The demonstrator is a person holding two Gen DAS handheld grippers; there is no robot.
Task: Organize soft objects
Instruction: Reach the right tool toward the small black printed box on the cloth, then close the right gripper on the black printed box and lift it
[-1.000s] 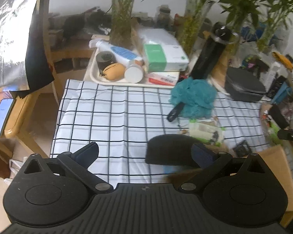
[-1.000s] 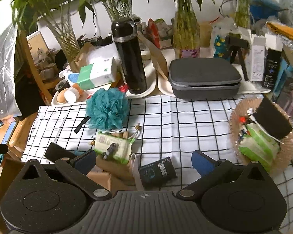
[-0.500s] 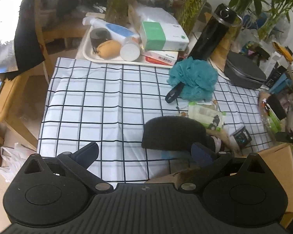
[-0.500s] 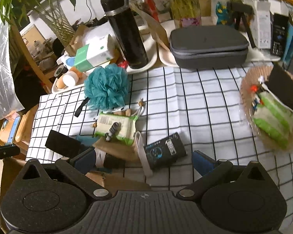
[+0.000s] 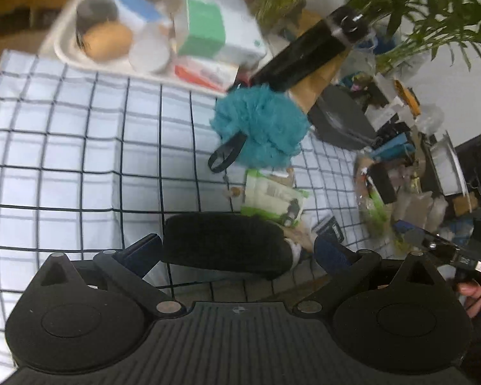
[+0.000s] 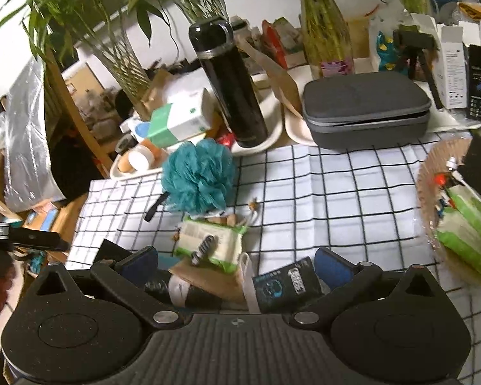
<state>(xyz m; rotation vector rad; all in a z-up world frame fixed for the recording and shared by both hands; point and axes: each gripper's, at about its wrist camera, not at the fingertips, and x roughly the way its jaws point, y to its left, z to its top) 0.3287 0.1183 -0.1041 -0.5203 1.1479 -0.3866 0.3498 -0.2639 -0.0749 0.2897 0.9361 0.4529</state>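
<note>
the left hand-held gripper [image 5: 237,252] hangs low over the near edge of the worktop [image 5: 64,147], jaws spread wide with a black sponge [image 5: 224,243] lying between them. the pads sit just off its two ends and seem not to be pressing in, so it looks framed for a grab rather than held; the blur makes contact hard to judge. the sponge is a long, dark, matte block with rounded ends, resting flat on the checked cloth, so it should squash readily when pinched.

the right hand-held gripper [image 6: 235,261] is also wide open and holds nothing. it hovers over a small heap at the near edge: a brown paper pouch [image 6: 208,280], a dark packet [image 6: 283,284] and a green wipes pack [image 6: 210,245], probably lined up for its own pick.

the teal loofah [image 6: 198,176] sits farther back on the cloth, untouched, its strap trailing toward the left. a woven basket [image 6: 425,192] at the right already carries a green pack, which suggests it is where soft things go.
</note>
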